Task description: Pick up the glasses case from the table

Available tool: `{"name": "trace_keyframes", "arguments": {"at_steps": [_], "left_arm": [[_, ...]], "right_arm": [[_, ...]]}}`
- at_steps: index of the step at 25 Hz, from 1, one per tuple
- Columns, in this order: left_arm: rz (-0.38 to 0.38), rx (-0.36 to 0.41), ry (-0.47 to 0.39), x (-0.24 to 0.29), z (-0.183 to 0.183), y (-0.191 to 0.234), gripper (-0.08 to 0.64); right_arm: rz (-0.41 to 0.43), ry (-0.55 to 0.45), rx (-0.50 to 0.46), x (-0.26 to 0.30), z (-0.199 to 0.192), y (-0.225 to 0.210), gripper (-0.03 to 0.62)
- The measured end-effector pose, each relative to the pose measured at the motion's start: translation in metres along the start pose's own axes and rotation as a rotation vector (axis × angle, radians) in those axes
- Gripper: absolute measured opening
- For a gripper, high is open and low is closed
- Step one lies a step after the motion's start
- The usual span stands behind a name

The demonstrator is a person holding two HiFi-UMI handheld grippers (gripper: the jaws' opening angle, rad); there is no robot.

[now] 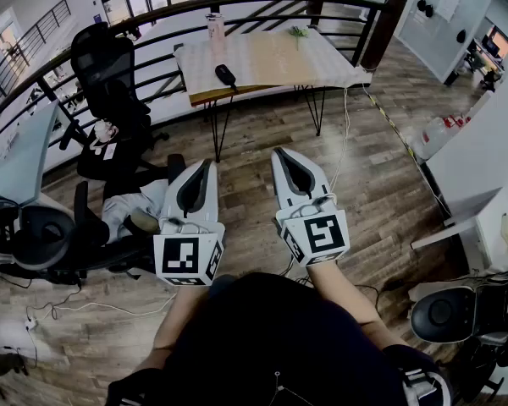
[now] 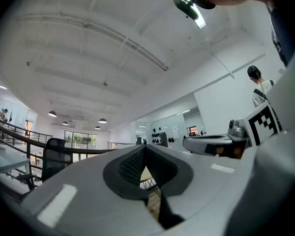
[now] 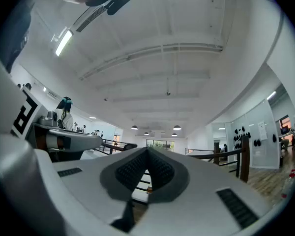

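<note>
Glasses case (image 1: 225, 75) lies on table (image 1: 271, 62), well ahead of both jaws; left gripper (image 1: 207, 166) and right gripper (image 1: 279, 154) clenched empty. Likely light, rigid, smooth: reopen jaws, pinch across its narrow middle.

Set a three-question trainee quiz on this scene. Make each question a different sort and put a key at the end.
1. True or false: the glasses case lies on the table, with nothing gripping it.
2. Pick one. The jaws of the right gripper are: A) wide apart; B) together, with nothing between them; C) closed on the case.
3. Fill in: in the head view, the black office chair stands to the ___ of the table.

Key: 1 true; 2 B; 3 left.
</note>
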State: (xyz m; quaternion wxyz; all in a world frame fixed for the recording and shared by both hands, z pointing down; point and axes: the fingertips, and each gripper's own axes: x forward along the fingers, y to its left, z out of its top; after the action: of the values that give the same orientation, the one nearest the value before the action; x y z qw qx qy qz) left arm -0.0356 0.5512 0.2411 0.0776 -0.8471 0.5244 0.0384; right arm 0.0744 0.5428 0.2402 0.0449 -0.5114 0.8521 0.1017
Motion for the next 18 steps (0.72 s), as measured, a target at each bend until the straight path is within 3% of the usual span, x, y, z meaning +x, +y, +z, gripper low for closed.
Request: {"name": "trace_keyframes", "arguments": {"at_steps": [11,18], "left_arm": [[-0.012,-0.014,0.028,0.047,-0.024,0.013,0.012],[-0.03,-0.033,0.028,0.119,-0.047,0.049,0.012]], "right_arm": [[0.001,-0.012,0.03,0.035,-0.021,-0.025,0.009],[0.017,0.042,0.022,0.103,-0.054,-0.055,0.017]]}}
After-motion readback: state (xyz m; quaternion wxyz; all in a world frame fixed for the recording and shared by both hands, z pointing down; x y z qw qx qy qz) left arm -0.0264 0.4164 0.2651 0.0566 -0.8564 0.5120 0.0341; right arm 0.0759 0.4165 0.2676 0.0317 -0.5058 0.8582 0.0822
